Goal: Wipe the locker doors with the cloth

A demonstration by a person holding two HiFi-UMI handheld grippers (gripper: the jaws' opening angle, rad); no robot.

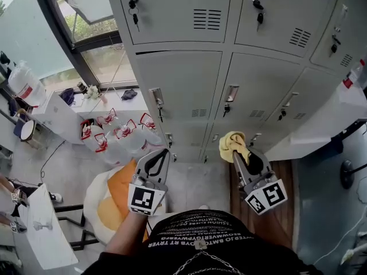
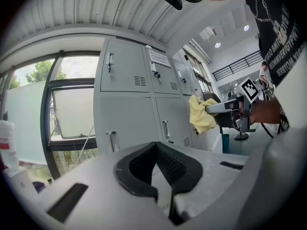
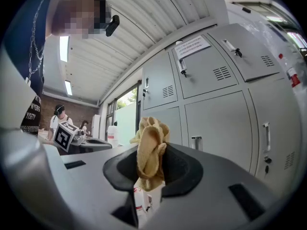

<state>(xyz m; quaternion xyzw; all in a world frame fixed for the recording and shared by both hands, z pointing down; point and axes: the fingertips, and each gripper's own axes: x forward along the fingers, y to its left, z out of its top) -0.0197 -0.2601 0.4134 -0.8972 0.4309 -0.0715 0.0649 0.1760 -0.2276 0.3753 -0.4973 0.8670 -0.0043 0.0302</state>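
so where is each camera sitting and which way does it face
head view: on the person's head, looking steeply down at the lockers; shows left tongs, right tongs, shirt.
left gripper view: on the left tongs, shut and empty, facing lockers and window; right tongs at right.
right gripper view: on the right tongs, shut on the cloth, facing lockers.
shared: all three show the cloth and lockers.

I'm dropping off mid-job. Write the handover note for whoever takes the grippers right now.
Right gripper: shut on the cloth, held up in front of the locker doors. Whether the cloth touches a door cannot be told.
Left gripper: shut, empty, low beside the right one.
Done: cloth is in hand. The doors show no sign of which have been wiped.
Left: wipe the doors.
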